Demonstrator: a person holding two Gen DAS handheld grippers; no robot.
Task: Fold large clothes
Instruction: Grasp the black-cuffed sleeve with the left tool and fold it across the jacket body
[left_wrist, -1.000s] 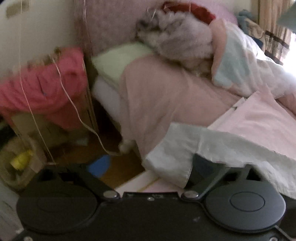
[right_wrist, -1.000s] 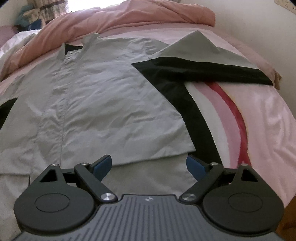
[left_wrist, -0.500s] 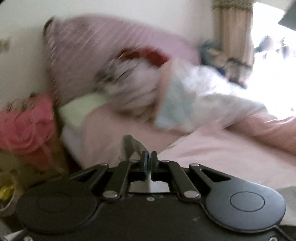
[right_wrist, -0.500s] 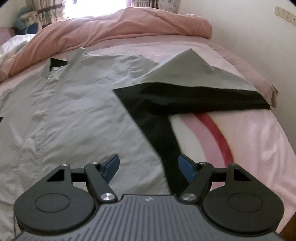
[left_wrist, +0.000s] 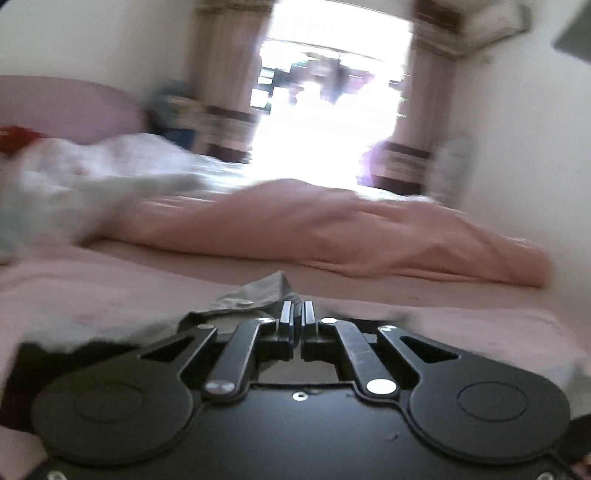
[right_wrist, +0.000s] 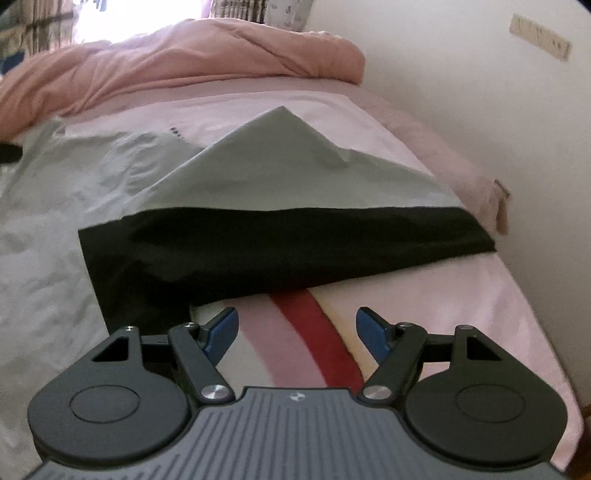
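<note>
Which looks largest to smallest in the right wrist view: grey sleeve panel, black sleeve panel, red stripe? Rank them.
1. Black sleeve panel and grey sleeve panel: alike, the nearer black maybe flattered.
2. Red stripe, partly hidden.

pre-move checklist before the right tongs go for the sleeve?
1. Left tongs shut on a fold of the grey-and-black button shirt: ok.
2. Right tongs open, nothing between the pads: ok.
3. Black-cuffed grey sleeve lying flat on the pink striped bedsheet, reachable ahead: ok.
4. Left view sharp enough to judge grip depth: not ok, blurred.
5. Rumpled pink duvet apart from the shirt: ok.
</note>
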